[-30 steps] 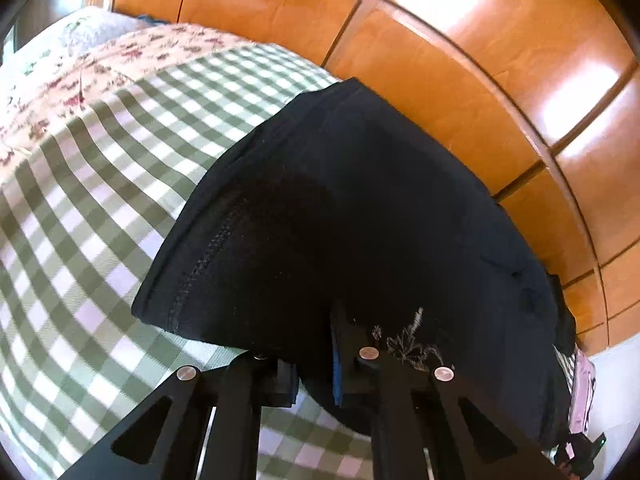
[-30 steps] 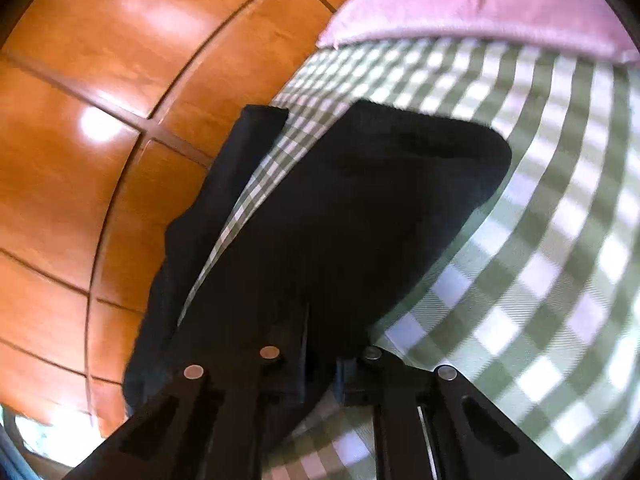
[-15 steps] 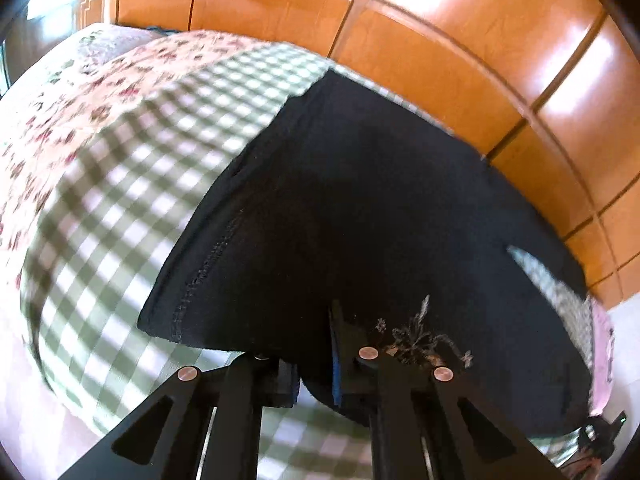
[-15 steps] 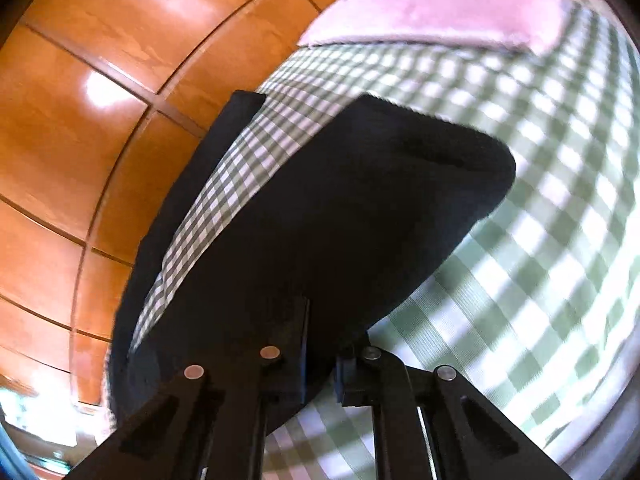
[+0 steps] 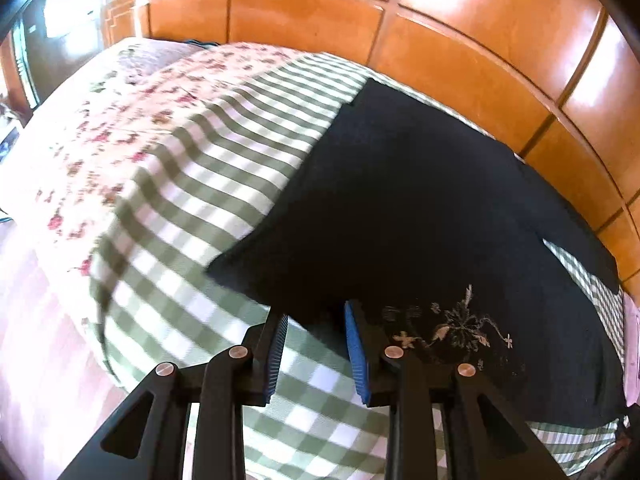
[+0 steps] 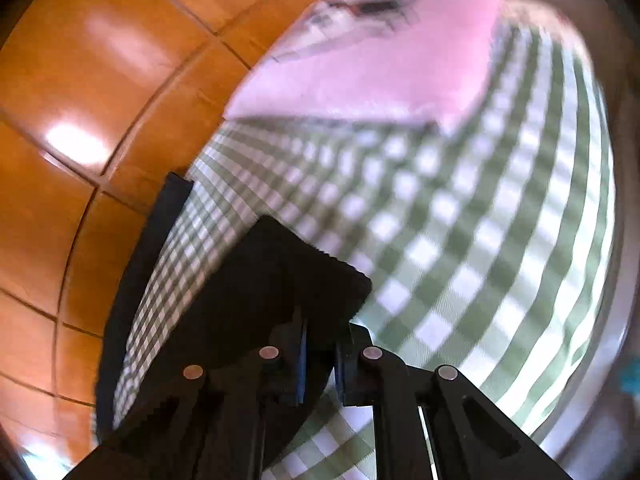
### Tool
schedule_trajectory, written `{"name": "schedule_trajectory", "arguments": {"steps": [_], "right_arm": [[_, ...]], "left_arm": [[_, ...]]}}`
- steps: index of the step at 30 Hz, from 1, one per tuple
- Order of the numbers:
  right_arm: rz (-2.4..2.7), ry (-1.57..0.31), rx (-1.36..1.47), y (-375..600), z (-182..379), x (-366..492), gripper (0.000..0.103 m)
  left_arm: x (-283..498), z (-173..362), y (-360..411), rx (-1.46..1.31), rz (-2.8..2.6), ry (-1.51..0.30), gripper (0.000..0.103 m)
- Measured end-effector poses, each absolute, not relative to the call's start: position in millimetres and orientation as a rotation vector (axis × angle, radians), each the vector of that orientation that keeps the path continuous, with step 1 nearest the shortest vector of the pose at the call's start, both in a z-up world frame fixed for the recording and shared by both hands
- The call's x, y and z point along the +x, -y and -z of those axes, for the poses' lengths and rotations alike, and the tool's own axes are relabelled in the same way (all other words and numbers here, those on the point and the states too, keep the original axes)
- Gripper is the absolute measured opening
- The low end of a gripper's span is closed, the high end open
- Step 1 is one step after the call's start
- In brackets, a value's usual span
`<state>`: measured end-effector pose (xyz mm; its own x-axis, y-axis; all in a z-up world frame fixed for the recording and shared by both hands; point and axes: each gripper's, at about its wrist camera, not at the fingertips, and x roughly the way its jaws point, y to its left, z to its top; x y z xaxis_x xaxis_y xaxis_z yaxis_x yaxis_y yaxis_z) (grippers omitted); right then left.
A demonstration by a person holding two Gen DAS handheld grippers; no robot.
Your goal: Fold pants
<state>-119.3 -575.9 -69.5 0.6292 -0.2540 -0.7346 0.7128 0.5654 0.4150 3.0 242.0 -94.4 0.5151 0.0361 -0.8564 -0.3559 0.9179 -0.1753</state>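
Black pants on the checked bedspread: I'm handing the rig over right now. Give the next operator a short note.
Left gripper: jaws have just been opening; pads are apart, with the pants edge lying between them, not pinched.
Right gripper: shut on the pants edge.
Pants lie spread on the green checked bedspread, along the wooden wall panels, embroidery near the left gripper.
Done: the fabric lies laid over on the bed.
Left: release the right side, smooth, finish folding.

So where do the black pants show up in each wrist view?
Left wrist: the black pants fill the centre and right, with pale embroidery near the bottom edge.
Right wrist: the pants sit lower left of centre, running down to the jaws.
Shared landmark: the green checked bedcover under them.
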Motion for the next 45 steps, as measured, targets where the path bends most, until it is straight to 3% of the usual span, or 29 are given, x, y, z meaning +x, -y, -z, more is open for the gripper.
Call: {"name": "schedule_trajectory", "arguments": {"steps": [5, 7, 8, 9, 11, 19, 25, 31, 34, 36, 41, 45], "right_arm": [[0.731, -0.781, 0.655, 574.8, 88.4, -119.2, 0.008], [0.741, -0.799, 0.582, 568.4, 81.6, -113.6, 0.013], [0.748, -0.81, 0.571, 567.5, 78.4, -110.4, 0.027], [0.762, -0.816, 0.562, 567.8, 76.4, -110.6, 0.048], [0.811, -0.799, 0.537, 565.5, 65.3, -114.1, 0.068], [0.586, -0.749, 0.394, 481.2, 31.9, -72.9, 0.068], [0.225, -0.84, 0.315, 373.7, 66.1, 13.0, 0.067], [0.088, -0.917, 0.185, 304.2, 111.8, 56.7, 0.066], [0.094, -0.892, 0.126, 294.1, 121.5, 53.0, 0.072], [0.071, -0.871, 0.122, 291.9, 124.2, 48.1, 0.081], [-0.02, -0.873, 0.127, 284.5, 129.8, 50.5, 0.103], [-0.027, -0.869, 0.113, 282.8, 130.6, 56.7, 0.103]], "left_arm": [[-4.6, 74.2, -255.1, -0.308, -0.3, -0.953, 0.03], [-9.2, 65.7, -259.5, -0.304, -0.307, -0.937, 0.03], [-12.6, 59.7, -262.4, -0.317, -0.303, -0.924, 0.03], [-15.1, 54.3, -265.5, -0.332, -0.298, -0.909, 0.03], [-19.9, 44.1, -268.0, -0.361, -0.272, -0.882, 0.032], [23.1, 62.6, -210.7, -0.304, -0.111, -0.887, 0.034], [43.8, 117.0, -196.0, -0.242, -0.137, -1.052, 0.034], [57.2, 80.2, -222.3, -0.397, -0.062, -0.988, 0.034], [88.6, 57.0, -243.6, -0.503, -0.014, -0.97, 0.039], [117.0, 51.2, -253.2, -0.528, -0.002, -0.991, 0.05], [209.9, 49.6, -276.0, -0.534, -0.008, -1.007, 0.058], [277.5, 58.0, -289.7, -0.561, 0.002, -1.034, 0.059]]}}
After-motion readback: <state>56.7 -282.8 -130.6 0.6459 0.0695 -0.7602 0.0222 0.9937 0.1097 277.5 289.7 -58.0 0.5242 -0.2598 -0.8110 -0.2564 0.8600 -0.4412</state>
